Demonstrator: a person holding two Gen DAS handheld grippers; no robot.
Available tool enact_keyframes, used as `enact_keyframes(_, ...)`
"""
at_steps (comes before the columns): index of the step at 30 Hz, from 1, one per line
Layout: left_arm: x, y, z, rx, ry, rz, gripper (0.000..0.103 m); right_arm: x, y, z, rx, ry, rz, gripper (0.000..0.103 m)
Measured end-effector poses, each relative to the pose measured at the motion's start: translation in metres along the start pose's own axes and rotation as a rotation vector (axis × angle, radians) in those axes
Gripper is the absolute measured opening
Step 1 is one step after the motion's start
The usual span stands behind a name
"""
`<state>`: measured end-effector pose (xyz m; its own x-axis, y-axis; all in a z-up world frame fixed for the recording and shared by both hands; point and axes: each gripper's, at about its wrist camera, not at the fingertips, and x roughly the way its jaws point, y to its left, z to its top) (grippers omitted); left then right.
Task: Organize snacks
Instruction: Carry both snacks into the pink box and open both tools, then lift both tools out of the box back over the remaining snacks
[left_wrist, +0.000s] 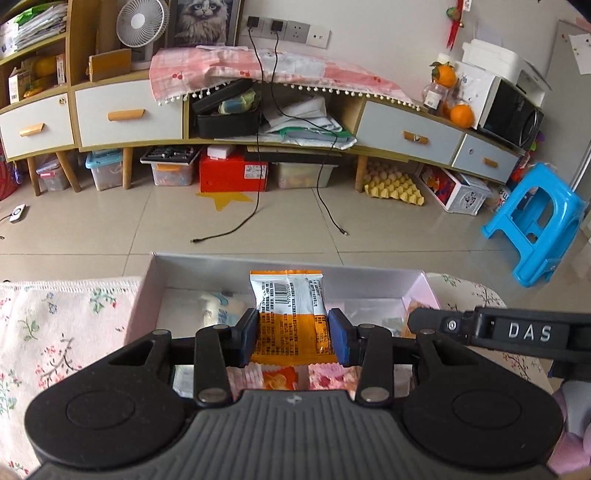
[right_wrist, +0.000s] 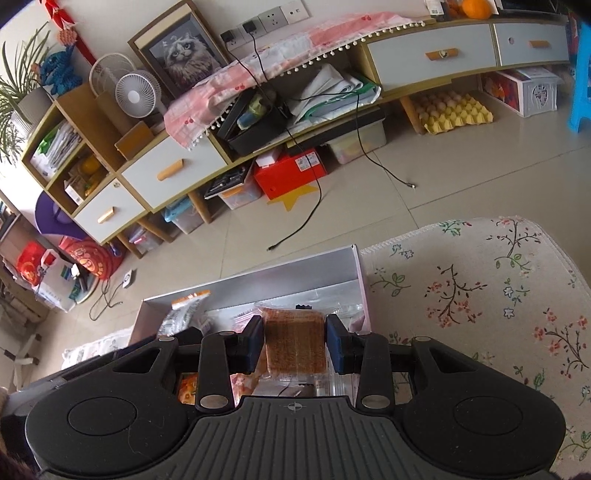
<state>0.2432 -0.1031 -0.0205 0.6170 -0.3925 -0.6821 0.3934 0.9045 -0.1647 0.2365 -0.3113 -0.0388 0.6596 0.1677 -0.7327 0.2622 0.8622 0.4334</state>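
Orange-and-white snack packet (left_wrist: 291, 317) is clamped between the blue fingers (left_wrist: 248, 338) of the left gripper (left_wrist: 293, 338), its barcode end sticking out past the fingertips, over the open box (left_wrist: 207, 264). Brown wafer-like snack in clear wrap (right_wrist: 295, 345) is pinched between the fingers of the right gripper (right_wrist: 295, 345), also above the box. More packets lie beneath both pairs of fingers. Box sits on a floral-cloth surface (right_wrist: 480, 295); tiled floor (left_wrist: 110, 221) beyond.
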Motion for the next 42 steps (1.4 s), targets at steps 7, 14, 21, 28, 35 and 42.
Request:
enact_keyframes(7,0.005,0.005,0.006,-0.005,0.014,-0.009,0.038,0.004,0.001,0.000,-0.010,0.000,-0.003,0.036)
enact_keyframes(14,0.006,0.007,0.002,0.003,0.008,-0.005,0.060,0.006,0.002,0.002,0.014,0.025,0.011,0.054)
enact_keyframes(21,-0.008,0.006,0.000,0.011,0.011,-0.001,0.067,-0.006,0.003,0.000,0.008,0.025,0.013,0.061)
enact_keyframes(28,-0.038,0.007,-0.011,-0.002,0.010,0.006,0.080,-0.041,0.008,-0.007,-0.010,0.010,0.013,0.069)
enact_keyframes(35,-0.068,0.009,-0.023,-0.018,0.015,0.017,0.091,-0.077,0.014,-0.020,-0.023,0.010,0.022,0.074)
enact_keyframes(42,-0.093,0.014,-0.043,-0.030,0.047,0.045,0.098,-0.105,0.022,-0.043,-0.086,0.044,0.026,0.081)
